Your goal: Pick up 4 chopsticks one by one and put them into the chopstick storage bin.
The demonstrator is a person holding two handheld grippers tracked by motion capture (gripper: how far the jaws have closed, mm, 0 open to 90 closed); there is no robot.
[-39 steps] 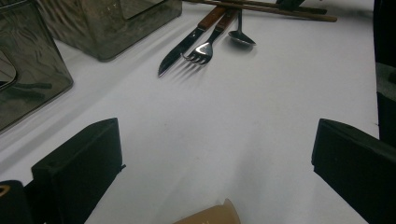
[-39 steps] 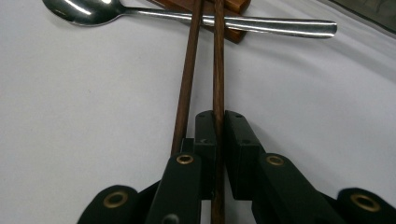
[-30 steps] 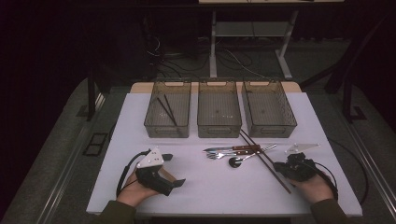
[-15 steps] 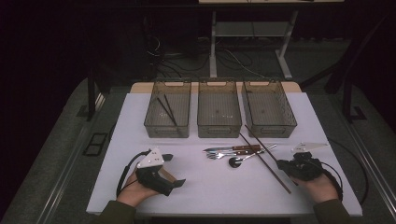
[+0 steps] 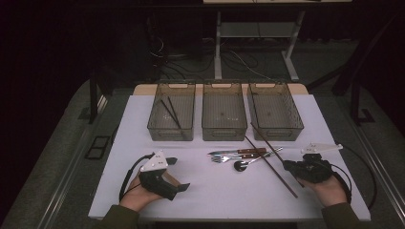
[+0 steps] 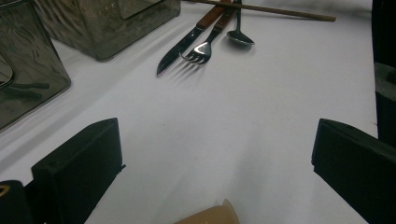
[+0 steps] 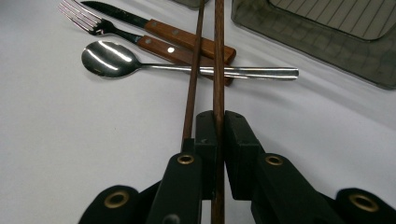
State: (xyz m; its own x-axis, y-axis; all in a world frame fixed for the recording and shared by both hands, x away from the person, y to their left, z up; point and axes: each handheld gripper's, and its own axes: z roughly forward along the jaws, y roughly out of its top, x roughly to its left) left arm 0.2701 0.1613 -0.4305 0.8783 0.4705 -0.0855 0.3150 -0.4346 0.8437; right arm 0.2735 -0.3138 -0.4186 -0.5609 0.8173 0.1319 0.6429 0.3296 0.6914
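Observation:
Two long brown chopsticks [image 5: 272, 164] lie diagonally on the white table [image 5: 224, 195], right of a knife [image 5: 239, 152], a fork [image 5: 224, 158] and a spoon [image 5: 241, 165]. My right gripper [image 5: 287, 165] is at their lower part. In the right gripper view it [image 7: 218, 128] is shut on one chopstick [image 7: 217, 56], while the second chopstick [image 7: 193, 79] runs just left of the jaws; both cross the spoon [image 7: 109, 58] handle. My left gripper [image 5: 177, 174] rests at the front left, open, nothing between its jaws [image 6: 215, 154]. The knife [image 6: 184, 44] and fork [image 6: 205, 44] lie ahead of it.
Three clear bins stand in a row at the back: the left bin [image 5: 154, 125] holds a pair of dark chopsticks, the middle bin [image 5: 224, 129] and right bin [image 5: 296, 126] look bare. Cables trail from both grippers. Dark floor surrounds the table.
The right gripper has turned slightly at the chopsticks, its grey plate swinging to the right. The left gripper has stayed put.

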